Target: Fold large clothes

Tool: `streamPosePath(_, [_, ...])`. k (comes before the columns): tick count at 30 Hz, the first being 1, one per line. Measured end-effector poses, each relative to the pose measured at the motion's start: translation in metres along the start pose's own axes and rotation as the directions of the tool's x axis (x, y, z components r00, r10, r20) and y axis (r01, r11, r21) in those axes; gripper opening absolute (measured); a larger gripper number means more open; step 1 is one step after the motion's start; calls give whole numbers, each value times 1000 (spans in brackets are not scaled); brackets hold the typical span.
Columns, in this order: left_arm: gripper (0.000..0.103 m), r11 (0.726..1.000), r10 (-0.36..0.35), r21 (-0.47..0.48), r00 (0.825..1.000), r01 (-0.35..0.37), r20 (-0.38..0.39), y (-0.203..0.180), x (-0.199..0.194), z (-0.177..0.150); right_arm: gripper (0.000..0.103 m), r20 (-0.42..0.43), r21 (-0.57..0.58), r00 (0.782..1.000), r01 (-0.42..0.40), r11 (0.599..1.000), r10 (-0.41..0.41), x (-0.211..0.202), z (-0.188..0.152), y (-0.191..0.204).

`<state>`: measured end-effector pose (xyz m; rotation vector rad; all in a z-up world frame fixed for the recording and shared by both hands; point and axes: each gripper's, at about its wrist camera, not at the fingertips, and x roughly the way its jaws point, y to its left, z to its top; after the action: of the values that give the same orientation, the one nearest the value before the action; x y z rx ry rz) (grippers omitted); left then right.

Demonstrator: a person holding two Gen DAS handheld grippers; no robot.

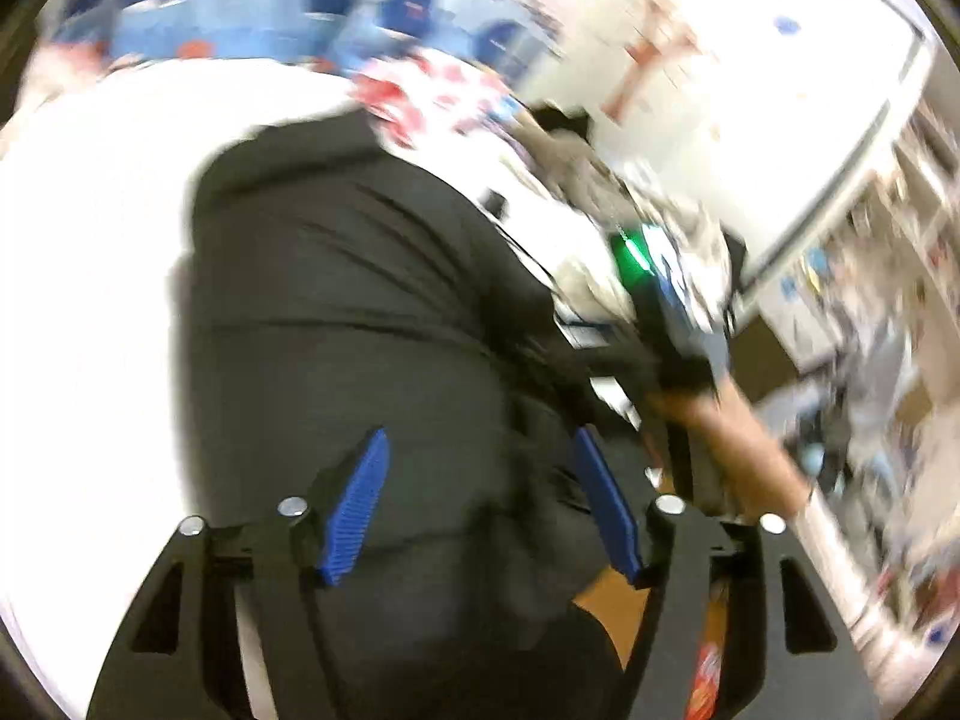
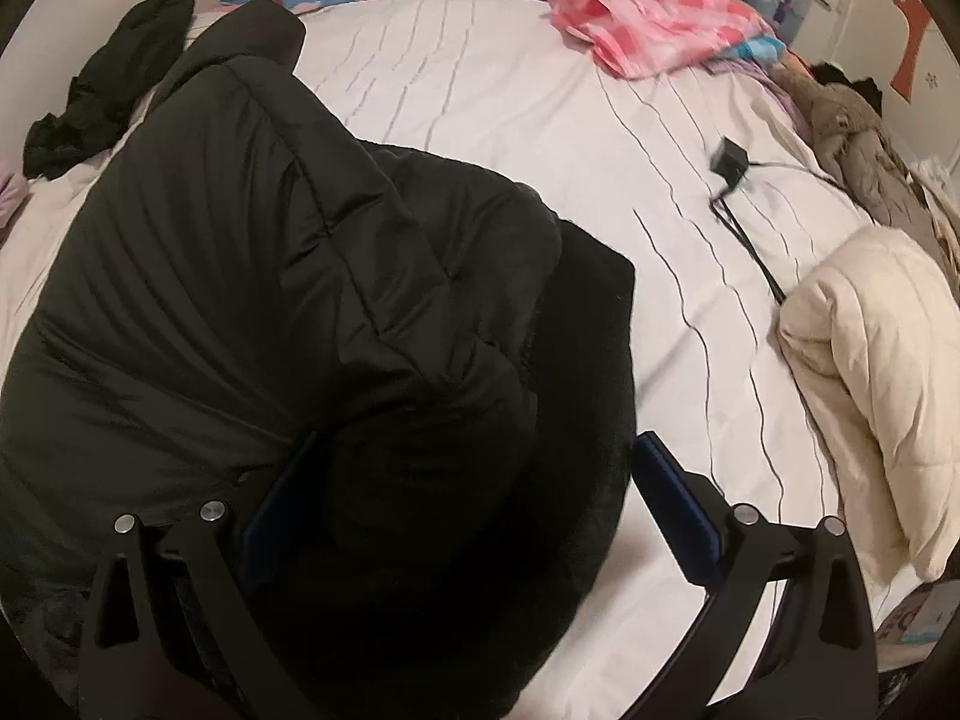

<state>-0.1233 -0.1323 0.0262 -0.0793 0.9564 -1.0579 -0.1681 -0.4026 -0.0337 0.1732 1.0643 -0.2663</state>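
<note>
Hand-held gripper point(image 2: 480, 480) spread above black jacket point(image 2: 270, 252), seemingly untouched

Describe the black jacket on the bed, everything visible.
The black jacket is a puffy quilted coat of slightly shiny fabric with stitched channels. It lies bunched on the white striped bed, one flap folded over its near side. The right gripper straddles its dark near end, jaws open; the left gripper, also open, is over it too.

Left gripper point(image 1: 480, 498) has its blue-padded fingers point(image 1: 354, 510) spread wide apart. Right gripper point(image 2: 474, 510) is likewise spread wide, pointing downward. A bare forearm point(image 1: 756, 450) shows in the left view.
</note>
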Motion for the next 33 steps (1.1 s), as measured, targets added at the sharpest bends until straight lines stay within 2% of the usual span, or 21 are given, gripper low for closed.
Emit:
streamPosePath(1, [70, 999, 30, -32, 999, -29, 16, -2, 5, 17, 96, -2, 5, 1000, -2, 1000, 2, 0, -2, -2])
streamPosePath(3, [72, 986, 106, -129, 994, -102, 23, 32, 3, 28, 96, -5, 15, 1000, -5, 1000, 5, 0, -5, -8])
streamPosePath(6, [72, 960, 144, -235, 989, -150, -41, 77, 25, 25, 96, -7, 38, 1000, -27, 999, 27, 1, -7, -15])
streamPosePath(7, [72, 956, 126, -260, 990, -137, -60, 81, 36, 20, 96, -8, 51, 999, -39, 998, 40, 2, -9, -18])
streamPosePath(10, [79, 939, 11, -342, 997, -36, -74, 94, 60, 14, 96, -6, 94, 997, -80, 992, 81, 6, -13, -26])
streamPosePath(12, [86, 934, -18, -357, 997, -11, -76, 89, 68, 12, 96, -6, 118, 995, -99, 988, 101, 10, -16, -31])
streamPosePath(14, [96, 937, -26, -350, 995, -10, -99, 83, 83, 16, 96, -6, 141, 993, -119, 983, 122, 15, -19, -34])
streamPosePath(16, [96, 941, -24, -337, 991, -23, -134, 78, 102, 22, 96, 0, 172, 990, -138, 975, 140, 20, -23, -35])
streamPosePath(19, [96, 931, -47, -364, 985, -17, -167, 75, 112, 29, 97, 21, 209, 991, -135, 969, 133, 28, -26, -35])
streamPosePath(21, [96, 943, -33, -333, 984, -28, -177, 66, 110, 29, 97, 38, 244, 990, -144, 959, 139, 35, -28, -34])
streamPosePath(22, [95, 959, -4, -281, 985, -46, -172, 57, 107, 28, 97, 48, 262, 988, -155, 952, 148, 39, -29, -33])
streamPosePath(25, [81, 981, 77, -166, 990, -96, -116, 31, 89, 23, 97, 106, 312, 981, -190, 931, 165, 43, -28, -21])
streamPosePath(28, [74, 985, 120, -115, 991, -126, -54, 20, 66, 22, 97, 187, 342, 950, -303, 890, 251, 41, -24, 8])
streamPosePath(30, [74, 978, 188, -85, 982, -188, -5, 24, 31, 21, 97, 214, 325, 920, -383, 865, 327, 44, -19, 38])
streamPosePath(31, [74, 975, 212, -73, 977, -211, 12, 25, 17, 21, 97, 216, 305, 899, -432, 849, 381, 48, -17, 56])
streamPosePath(33, [74, 960, 276, -58, 961, -275, 24, 35, -11, 16, 97, 182, 242, 876, -481, 843, 448, 57, -13, 91])
